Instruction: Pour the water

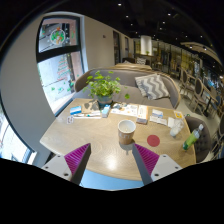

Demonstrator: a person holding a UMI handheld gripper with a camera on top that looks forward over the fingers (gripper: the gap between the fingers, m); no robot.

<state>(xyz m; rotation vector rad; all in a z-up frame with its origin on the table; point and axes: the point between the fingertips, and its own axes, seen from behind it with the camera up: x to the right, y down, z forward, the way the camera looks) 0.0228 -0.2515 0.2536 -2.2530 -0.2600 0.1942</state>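
Tongs (110,160) spread wide, gripping nothing, hovering above the near edge of the tabletop (90,135). Just ahead, a pale cup (126,130) beside a red coaster (153,140); potted plant (103,88) beyond. Approach stage, apparently; next, closing in on the vessel for pouring.

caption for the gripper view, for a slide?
Open hand-held gripper hovers before a wooden table with a cup just ahead.

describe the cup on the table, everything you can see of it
The cup is a pale, cream-coloured cylinder standing upright on the light wooden table, its open top showing a dark inside; contents can't be told. It stands alone, just left of a red round coaster, beyond the open gripper, which doesn't touch it.
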